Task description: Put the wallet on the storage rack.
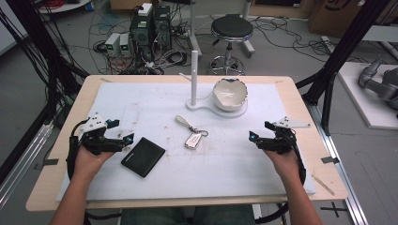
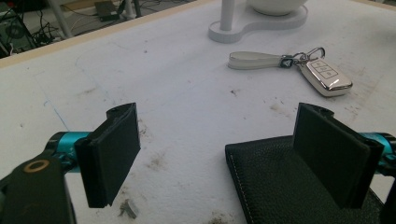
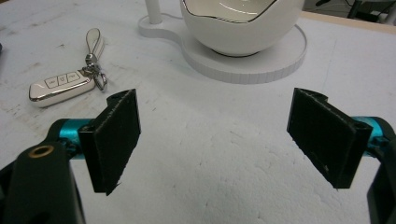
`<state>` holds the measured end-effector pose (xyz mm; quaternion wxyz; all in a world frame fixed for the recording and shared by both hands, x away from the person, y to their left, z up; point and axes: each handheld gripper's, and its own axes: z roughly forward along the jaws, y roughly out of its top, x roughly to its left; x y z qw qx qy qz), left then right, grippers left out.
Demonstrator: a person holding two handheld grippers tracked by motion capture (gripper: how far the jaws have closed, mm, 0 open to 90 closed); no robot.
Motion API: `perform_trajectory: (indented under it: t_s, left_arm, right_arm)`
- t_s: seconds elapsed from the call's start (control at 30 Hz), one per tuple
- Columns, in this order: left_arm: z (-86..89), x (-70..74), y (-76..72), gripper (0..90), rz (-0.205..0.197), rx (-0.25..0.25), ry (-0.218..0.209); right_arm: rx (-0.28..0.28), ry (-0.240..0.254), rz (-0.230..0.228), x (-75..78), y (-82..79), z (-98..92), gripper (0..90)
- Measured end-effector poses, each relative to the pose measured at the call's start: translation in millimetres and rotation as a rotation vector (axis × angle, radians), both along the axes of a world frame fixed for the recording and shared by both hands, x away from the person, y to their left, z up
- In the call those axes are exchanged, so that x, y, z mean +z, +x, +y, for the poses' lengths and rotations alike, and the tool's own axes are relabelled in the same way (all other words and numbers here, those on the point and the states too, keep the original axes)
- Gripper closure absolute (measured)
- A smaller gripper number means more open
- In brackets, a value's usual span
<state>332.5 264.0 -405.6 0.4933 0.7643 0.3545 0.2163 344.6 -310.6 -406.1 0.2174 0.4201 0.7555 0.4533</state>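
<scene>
I'm holding both tools low over the bench [image 1: 56, 154], nothing gripped. Left tool [image 1: 123, 139] is spread wide; in the left gripper view its far jaw is hanging over the near corner of the wallet [image 2: 280, 186], the other jaw over bare mat [image 1: 141, 108]. Can't tell if the jaw is touching the leather. Right tool [image 1: 253, 137] is also spread wide, empty, sitting well apart from everything on the right side of the mat.

Wallet [image 1: 143, 156] is lying flat, just beside the left tool, near the front left of the mat. Key fob [image 1: 193, 139] with its strap [image 1: 184, 122] is lying mid-mat, between the two tools. Bowl [image 1: 229, 93] is standing on the stand [image 1: 197, 106] at the back.

I'm judging the wallet as light, flat, a bit floppy, grainy leather so decent grip. It's lying flush, so I'd be taking it by a thin edge or corner, one jaw sliding under. Fob looks hard, glossy, likely slippery; strap or ring is the safer hold. Bowl looks fragile.
</scene>
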Motion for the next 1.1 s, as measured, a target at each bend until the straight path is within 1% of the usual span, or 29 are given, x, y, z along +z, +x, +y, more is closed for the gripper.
perform_trajectory:
  t_s: [0.07,0.27,0.33,0.5,0.53,0.6,0.77,0.9,1.03,1.07,1.1]
  left_arm:
    - [-0.1,0.2,-0.2,15.3,0.000,-0.002,0.001]
    - [-0.9,1.0,-1.7,15.3,-0.001,-0.009,0.002]
    - [-0.8,1.2,-2.0,15.3,-0.002,-0.009,0.004]
    - [0.0,2.1,-4.4,15.3,-0.005,-0.011,0.011]
    - [1.4,2.4,-6.5,15.3,-0.005,-0.013,0.019]
    - [3.2,2.4,-9.4,15.3,-0.003,-0.011,0.015]
    - [9.8,2.0,-16.6,15.3,0.002,-0.003,0.018]
    - [15.4,1.5,-22.7,15.3,0.001,0.008,0.024]
    - [19.7,1.7,-27.8,15.3,-0.001,0.014,0.024]
    - [21.0,1.8,-29.8,15.3,-0.001,0.018,0.025]
    - [22.4,2.0,-31.7,15.3,-0.003,0.020,0.026]
  right_arm:
    - [0.000,0.004,0.003,0.3,-0.5,0.6,17.5]
    - [0.009,0.005,-0.017,2.4,0.4,1.7,17.5]
    - [0.010,0.007,-0.018,2.7,0.6,2.5,17.5]
    - [0.036,0.007,-0.022,4.2,2.4,8.7,17.5]
    - [0.044,0.006,-0.028,5.0,4.4,12.4,17.5]
    - [0.060,0.016,-0.025,6.1,6.8,16.8,17.5]
    - [0.097,0.016,-0.026,8.4,14.2,32.6,17.5]
    - [0.133,0.012,-0.030,10.7,19.7,48.5,17.5]
    - [0.169,0.015,-0.024,13.5,25.8,67.4,17.5]
    - [0.169,0.015,-0.024,13.5,25.8,67.4,17.5]
    - [0.186,0.015,-0.014,14.7,29.0,78.3,17.5]
